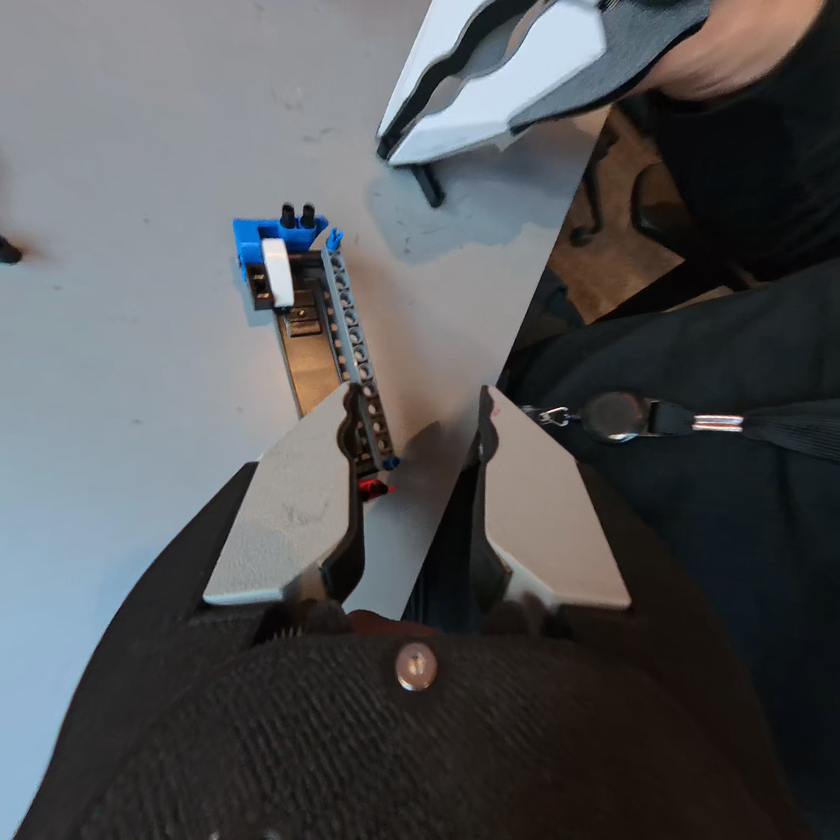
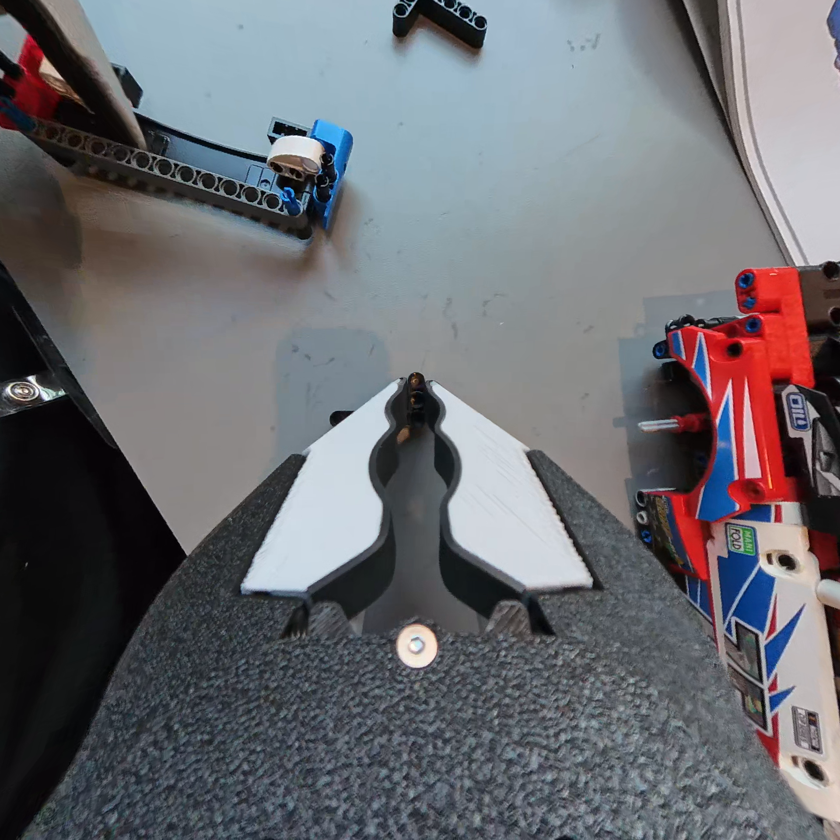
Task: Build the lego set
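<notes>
- Your left tool (image 1: pixel 416 400) stands spread wide, its left finger against the grey lego beam assembly (image 1: pixel 354 336) on the counter (image 1: pixel 136 363).
- Your right tool (image 2: pixel 416 386) is clenched on a small black pin (image 2: pixel 414 395); the assembly lies ahead to its left.

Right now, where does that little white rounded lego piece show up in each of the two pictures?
Left wrist view: the white rounded piece sits left of centre in the upper half, beside the blue bracket.
Right wrist view: the piece lies upper left, against the bracket.
Shared landmark: the long grey holed beam running alongside.
</notes>
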The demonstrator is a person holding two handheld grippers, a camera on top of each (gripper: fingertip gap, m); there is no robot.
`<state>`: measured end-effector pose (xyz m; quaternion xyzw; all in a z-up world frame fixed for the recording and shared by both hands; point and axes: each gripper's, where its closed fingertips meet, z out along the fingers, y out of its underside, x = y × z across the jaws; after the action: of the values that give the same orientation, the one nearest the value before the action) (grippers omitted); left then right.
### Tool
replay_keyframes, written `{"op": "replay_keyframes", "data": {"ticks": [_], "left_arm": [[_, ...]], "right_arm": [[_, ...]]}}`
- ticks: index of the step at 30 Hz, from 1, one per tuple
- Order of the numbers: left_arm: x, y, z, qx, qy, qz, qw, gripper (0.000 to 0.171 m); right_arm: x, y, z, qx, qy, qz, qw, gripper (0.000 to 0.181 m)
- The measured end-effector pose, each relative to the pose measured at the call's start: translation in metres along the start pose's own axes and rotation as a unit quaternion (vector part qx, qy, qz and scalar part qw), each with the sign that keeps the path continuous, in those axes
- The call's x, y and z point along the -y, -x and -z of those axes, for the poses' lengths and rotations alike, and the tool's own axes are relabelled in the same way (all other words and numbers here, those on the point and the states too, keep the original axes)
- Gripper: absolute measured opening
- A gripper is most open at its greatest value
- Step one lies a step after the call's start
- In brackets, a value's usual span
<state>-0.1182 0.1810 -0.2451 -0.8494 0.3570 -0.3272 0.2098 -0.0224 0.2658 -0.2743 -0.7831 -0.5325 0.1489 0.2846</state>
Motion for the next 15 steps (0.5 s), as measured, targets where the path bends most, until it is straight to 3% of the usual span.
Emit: {"op": "replay_keyframes", "data": {"ticks": [2,6,11,15], "left_arm": [[0.009,0.000,0.009,-0.023,-0.020,0.014,0.999,0.046],[0.007,0.027,0.027,0.029,-0.017,0.023,0.999,0.045],[-0.013,0.016,0.022,-0.005,0.021,0.023,1.000,0.051],[-0.006,-0.009,0.004,-0.050,0.017,0.013,0.999,0.049]], "right_arm": [[0.002,0.001,0.001,0.004,-0.011,-0.001,1.000,0.008],[0.004,0.002,0.002,0.001,-0.016,0.021,1.000,0.008],[0.007,0.002,-0.005,0.005,-0.020,0.023,1.000,0.009],[0.009,0.003,-0.001,0.002,-0.024,0.026,0.999,0.013]]}}
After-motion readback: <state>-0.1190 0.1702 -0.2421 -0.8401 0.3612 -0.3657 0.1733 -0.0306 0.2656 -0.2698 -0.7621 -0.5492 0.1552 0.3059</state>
